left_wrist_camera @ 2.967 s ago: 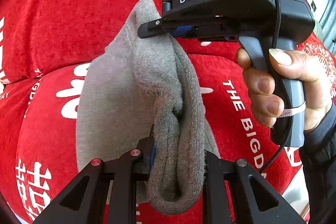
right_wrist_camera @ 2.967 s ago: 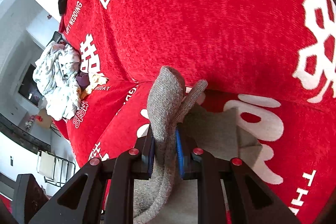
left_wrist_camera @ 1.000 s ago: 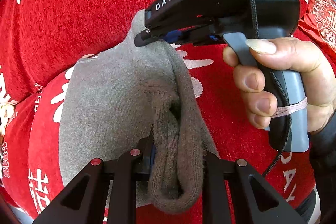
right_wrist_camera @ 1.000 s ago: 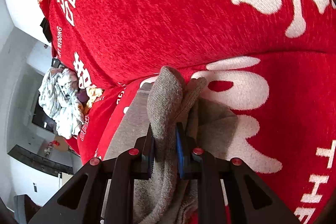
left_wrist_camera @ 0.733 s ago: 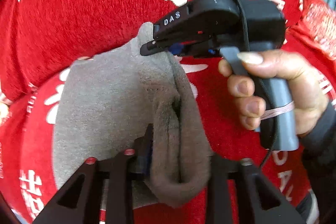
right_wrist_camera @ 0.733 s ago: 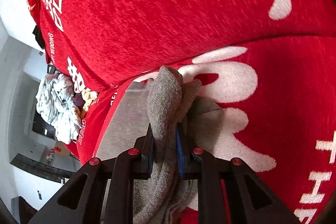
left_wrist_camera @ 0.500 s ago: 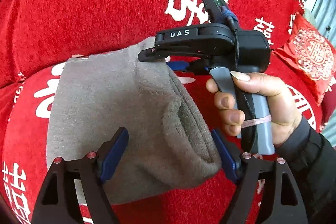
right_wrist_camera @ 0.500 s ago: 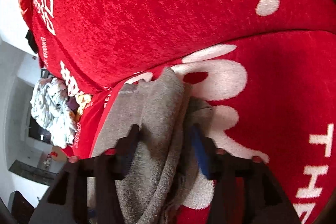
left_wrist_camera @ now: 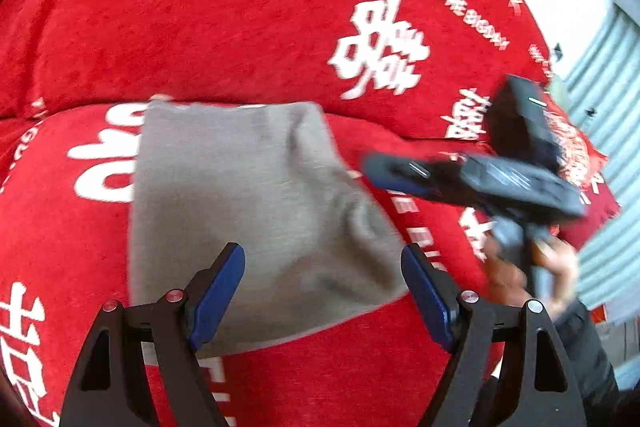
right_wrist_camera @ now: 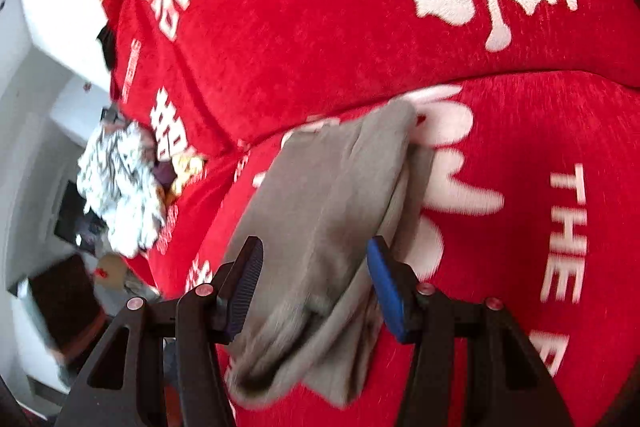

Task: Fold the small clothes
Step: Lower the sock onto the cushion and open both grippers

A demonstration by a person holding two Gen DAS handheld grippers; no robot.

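Folded grey garment (left_wrist_camera: 256,203) lying flat on the red sofa cover (left_wrist_camera: 224,27), left gripper (left_wrist_camera: 322,291) and right gripper (right_wrist_camera: 314,287) both spread apart above it, clamping nothing.

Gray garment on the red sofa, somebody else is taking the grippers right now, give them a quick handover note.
Left gripper: open, nothing held, jaws wide above the near edge of the gray garment.
Right gripper: open, nothing held; in the left wrist view it is off the garment's right side.
Garment: lying doubled over on the red sofa cover, right edge bunched and wrinkled.
Done: one fold laid down.
Left: smooth the bunched edge, probably fold once more, then start on the pile of clothes further along the sofa.
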